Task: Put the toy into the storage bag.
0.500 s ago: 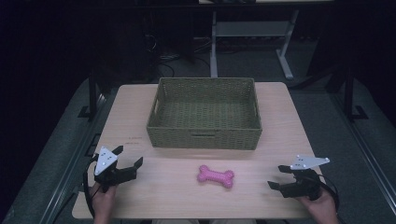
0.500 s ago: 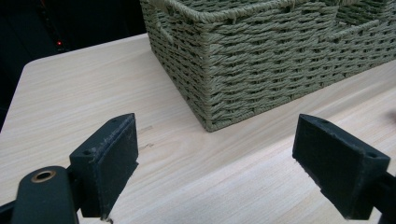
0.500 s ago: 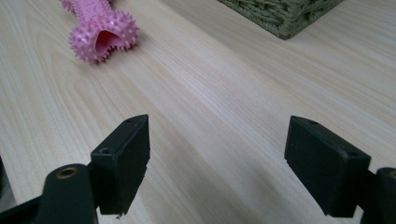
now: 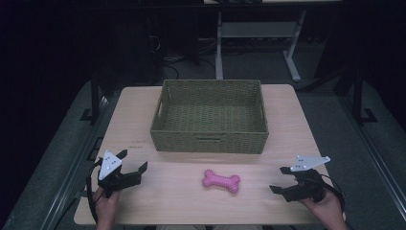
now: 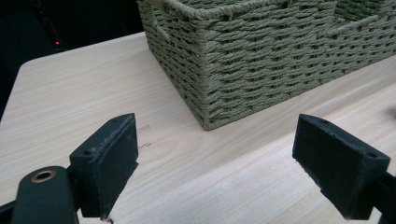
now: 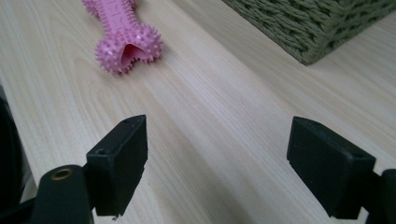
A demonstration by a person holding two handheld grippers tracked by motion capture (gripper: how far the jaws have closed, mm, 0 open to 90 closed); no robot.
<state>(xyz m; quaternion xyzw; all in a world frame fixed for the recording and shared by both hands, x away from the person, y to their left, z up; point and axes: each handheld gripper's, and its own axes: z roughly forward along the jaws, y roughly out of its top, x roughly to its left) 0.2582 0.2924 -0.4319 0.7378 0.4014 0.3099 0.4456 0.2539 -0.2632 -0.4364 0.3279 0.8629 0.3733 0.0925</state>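
Both tools held low at the near table edge, apparently a ready stance. Right gripper (image 4: 283, 180): jaws spread wide, nothing between them; ahead and to its left lies the pink spiked rubber bone-shaped toy (image 4: 221, 180), knobbed ends, soft-looking nubs, flat on the pale wood-grain table (image 4: 182, 201), well apart from the jaws. Left gripper (image 4: 132, 162): likewise released, empty, aimed at the near corner of the olive-green woven rectangular basket (image 4: 209, 139), which stands beyond the toy, empty, probably the toy's destination.

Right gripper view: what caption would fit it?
Open right gripper facing a spiky pink bone toy beside a woven basket.
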